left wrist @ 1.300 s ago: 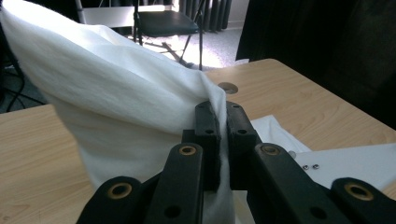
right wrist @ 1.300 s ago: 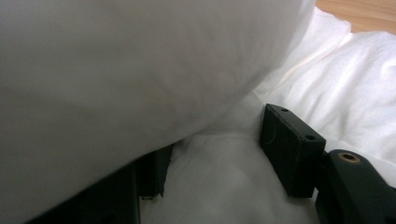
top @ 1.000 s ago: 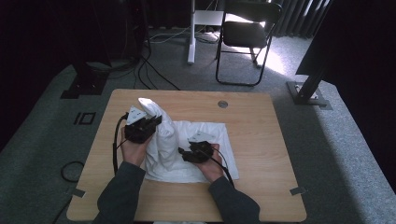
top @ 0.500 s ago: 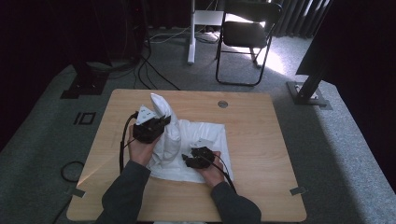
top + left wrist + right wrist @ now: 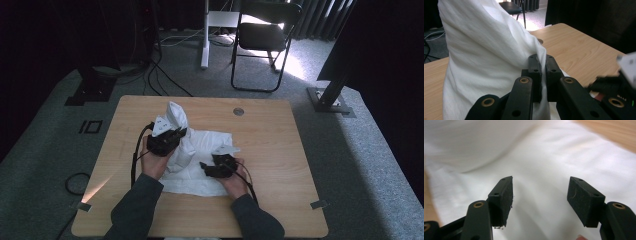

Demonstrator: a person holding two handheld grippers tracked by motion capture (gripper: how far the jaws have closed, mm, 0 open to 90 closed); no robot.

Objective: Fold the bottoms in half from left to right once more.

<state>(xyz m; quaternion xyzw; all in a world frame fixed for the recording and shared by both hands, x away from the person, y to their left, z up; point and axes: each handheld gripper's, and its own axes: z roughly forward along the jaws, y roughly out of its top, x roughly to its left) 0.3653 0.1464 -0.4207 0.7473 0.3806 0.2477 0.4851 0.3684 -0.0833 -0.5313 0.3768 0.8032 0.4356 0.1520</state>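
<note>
High view puts the white cloth (image 5: 200,150) on the wooden table (image 5: 280,150), one part drawn up into a peak by the left gripper (image 5: 167,140), whose jaws pinch a fold of it. Right gripper (image 5: 218,167) hovers over the flat part, its jaws having just been opening, spread with nothing between them.

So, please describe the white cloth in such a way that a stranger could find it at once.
Start at the light wooden square table in the middle of the grey carpeted floor. On its left half lies the white cloth, the one soft thing there. Most of it lies flat, but one part rises in a peak, pinched by the left gripper.
</note>
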